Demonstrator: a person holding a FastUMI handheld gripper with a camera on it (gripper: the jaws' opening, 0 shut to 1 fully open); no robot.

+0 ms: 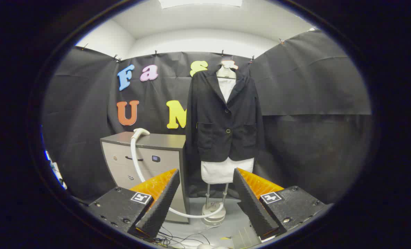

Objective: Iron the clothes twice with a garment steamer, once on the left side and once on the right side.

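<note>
Two fingers of the gripper (205, 204) stand spread wide apart, holding nothing; the gap between them is open and looks toward the floor and the steamer base (213, 212).

Steamer head (140, 131): lies on the top of the grey cabinet (163, 141), near that top's left back corner, nozzle end pointing toward the jacket side. Its pale hose (135, 160) drops down the cabinet front, passes behind the left finger and curves along the floor to the round base at the foot of the stand. Head is well beyond the fingers and off to the left of the gap, not lined up with it.

Jacket (226, 117): dark, buttoned, hung on a dress form (226, 169) to the right of the cabinet, beyond the fingers and roughly in line with the gap.

Handling judgement: head looks like light, rigid, smooth plastic, so it may slip in the grip; take it around the handle neck where the hose joins, not on the flared nozzle. The hose is flexible but will drag and pull sideways as the head is carried over. Jacket cloth is soft and will give under the nozzle.

Status: neither pass begun; steamer not yet picked up.
</note>
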